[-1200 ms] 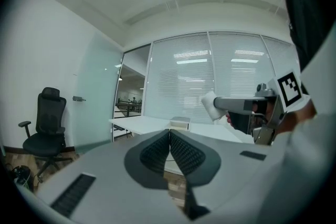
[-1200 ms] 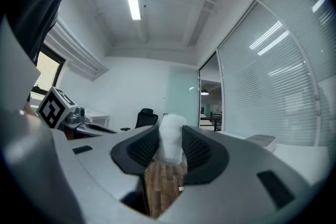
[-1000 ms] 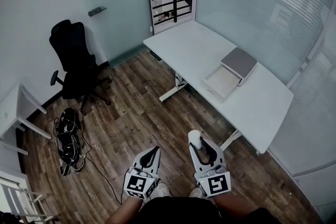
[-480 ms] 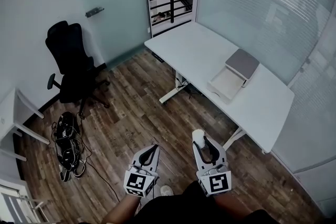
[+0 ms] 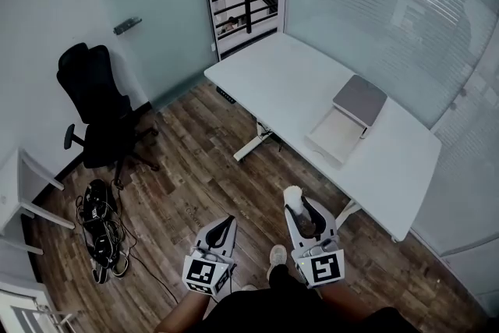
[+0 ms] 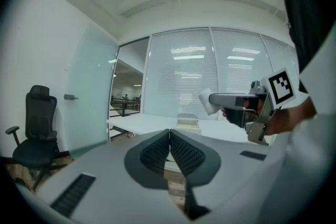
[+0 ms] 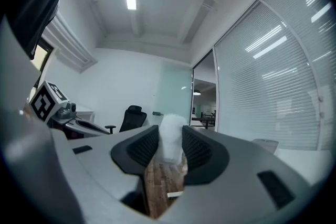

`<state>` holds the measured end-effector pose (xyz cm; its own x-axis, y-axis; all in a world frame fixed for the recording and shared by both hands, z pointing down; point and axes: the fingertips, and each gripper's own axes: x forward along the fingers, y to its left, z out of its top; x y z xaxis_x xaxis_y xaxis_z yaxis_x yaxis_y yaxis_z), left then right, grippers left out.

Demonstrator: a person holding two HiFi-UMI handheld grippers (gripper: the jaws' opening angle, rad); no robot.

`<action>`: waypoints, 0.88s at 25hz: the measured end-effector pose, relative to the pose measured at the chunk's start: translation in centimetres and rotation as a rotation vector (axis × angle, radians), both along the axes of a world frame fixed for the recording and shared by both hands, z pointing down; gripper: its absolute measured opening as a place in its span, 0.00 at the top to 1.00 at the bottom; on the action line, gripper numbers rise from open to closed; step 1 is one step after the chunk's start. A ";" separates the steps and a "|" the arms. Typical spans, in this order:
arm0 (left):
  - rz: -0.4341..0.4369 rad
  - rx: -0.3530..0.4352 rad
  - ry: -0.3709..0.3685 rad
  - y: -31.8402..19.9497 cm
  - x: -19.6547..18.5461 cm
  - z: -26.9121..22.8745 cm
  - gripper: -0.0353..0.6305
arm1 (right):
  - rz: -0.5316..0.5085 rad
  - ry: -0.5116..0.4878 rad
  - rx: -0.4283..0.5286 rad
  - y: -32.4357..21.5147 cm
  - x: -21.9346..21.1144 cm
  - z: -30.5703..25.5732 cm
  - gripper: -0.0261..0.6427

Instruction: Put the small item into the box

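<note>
The small item (image 7: pixel 170 147) is a white, soft-looking piece, clamped between the fingers of my right gripper (image 7: pixel 169 131). Its long axis runs along the fingers. The far end projects past the fingertips and points away from me, toward 12 o'clock in the head view (image 5: pixel 292 195). In the left gripper view the same white end (image 6: pixel 206 100) sticks out of the fingertips sideways, level with the floor.

The fingers of my right gripper (image 5: pixel 295 204) stand fairly wide apart, with both ribbed pads pressed against the sides of the item. Nothing else touches them, and the gripper is held in the air over the wooden floor (image 5: pixel 187 191).

My left gripper (image 5: pixel 227 222) is at 9 o'clock of the right one, near it but apart. Its fingers are clenched tip to tip (image 6: pixel 169 132) and hold nothing.

The box (image 5: pixel 348 117) is at 1 o'clock of the item, well apart from it, on the white surface (image 5: pixel 273 78). It consists of a grey block at the far side and a shallow pale tray that lies open toward me. The tray interior appears bare. The left gripper view shows the box (image 6: pixel 188 122) straight beyond its fingertips.

A black office chair (image 5: pixel 93 109) stands at 10 o'clock. A pile of cables (image 5: pixel 101 226) lies on the floor at 9 o'clock.
</note>
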<state>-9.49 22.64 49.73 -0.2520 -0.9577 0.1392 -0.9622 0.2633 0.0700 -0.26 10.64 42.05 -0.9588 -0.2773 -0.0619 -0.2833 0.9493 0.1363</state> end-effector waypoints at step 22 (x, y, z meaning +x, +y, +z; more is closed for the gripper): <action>0.000 -0.025 -0.056 -16.2 -5.5 -1.1 0.93 | -0.048 0.018 -0.071 -15.1 -5.5 2.1 0.74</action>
